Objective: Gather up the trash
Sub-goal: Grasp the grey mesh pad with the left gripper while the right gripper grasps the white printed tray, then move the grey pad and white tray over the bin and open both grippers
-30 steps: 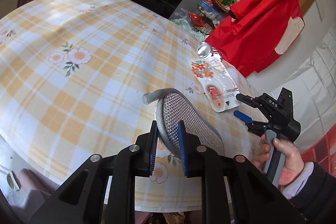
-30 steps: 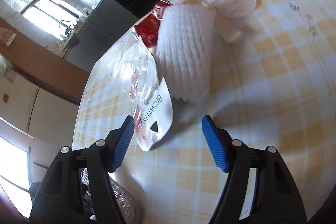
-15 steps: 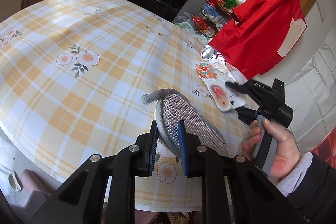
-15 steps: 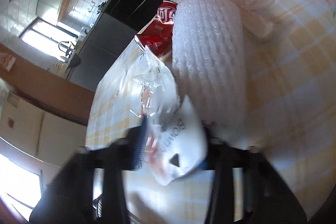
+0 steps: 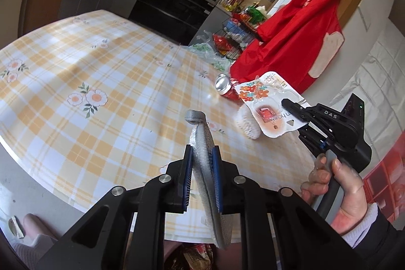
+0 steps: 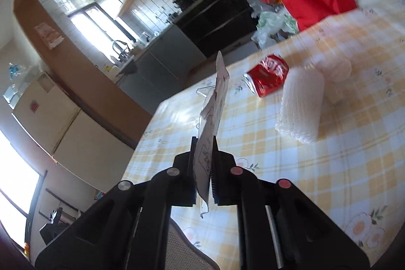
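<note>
The white printed hook-packaging card has come up off the desk; the right gripper, whose fingers have just been closing, now pinches it at frame centre. The left gripper pinches a grey mesh pouch. Right of the card lie a red drink can and a white bubble-wrap roll.

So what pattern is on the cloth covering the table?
The tablecloth has yellow-and-white checks with orange-centred white flowers, clearest in the left wrist view.

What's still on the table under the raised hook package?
Below the hook package held by the right gripper: a white foam sleeve and red can on the table; the sleeve's underside is hidden.
</note>
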A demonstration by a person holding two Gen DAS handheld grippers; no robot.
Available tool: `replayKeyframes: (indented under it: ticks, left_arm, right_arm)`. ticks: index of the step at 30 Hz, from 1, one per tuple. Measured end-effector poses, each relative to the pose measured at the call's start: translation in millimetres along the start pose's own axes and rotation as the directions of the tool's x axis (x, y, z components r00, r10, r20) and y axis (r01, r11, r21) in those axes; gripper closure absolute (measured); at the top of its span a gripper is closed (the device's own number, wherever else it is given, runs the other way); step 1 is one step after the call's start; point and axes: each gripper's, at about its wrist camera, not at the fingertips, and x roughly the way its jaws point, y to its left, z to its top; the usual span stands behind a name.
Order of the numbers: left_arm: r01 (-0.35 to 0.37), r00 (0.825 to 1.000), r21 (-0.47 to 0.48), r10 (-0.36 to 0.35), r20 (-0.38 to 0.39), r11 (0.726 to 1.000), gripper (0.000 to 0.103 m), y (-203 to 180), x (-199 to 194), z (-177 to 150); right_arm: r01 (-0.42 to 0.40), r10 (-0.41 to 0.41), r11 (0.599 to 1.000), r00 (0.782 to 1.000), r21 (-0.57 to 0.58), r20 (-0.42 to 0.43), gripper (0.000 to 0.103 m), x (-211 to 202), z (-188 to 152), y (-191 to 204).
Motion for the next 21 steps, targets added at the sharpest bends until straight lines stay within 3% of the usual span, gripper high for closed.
replayKeyframes:
  ticks: [5, 11, 21]
  left_arm:
    - [0.036, 0.999, 0.033, -0.037, 0.021, 0.999, 0.088, -21, -26, 1]
    - [0.067, 0.997, 0.103, -0.069, 0.021, 0.992, 0.088, -53, -59, -10]
    - [0.026, 0.998, 0.159, -0.018, -0.052, 0.987, 0.088, -73, -83, -65]
  right_arm:
    - [-0.023, 0.025, 0.999, 0.997, -0.029, 0.066, 0.091, -61, -15, 11]
    - [0.015, 0.006, 0.983, 0.994, -0.185, 0.11, 0.091, -135, -55, 42]
    - [0.0, 0.031, 0.967, 0.993, -0.255, 0.116, 0.091, -206, -118, 51]
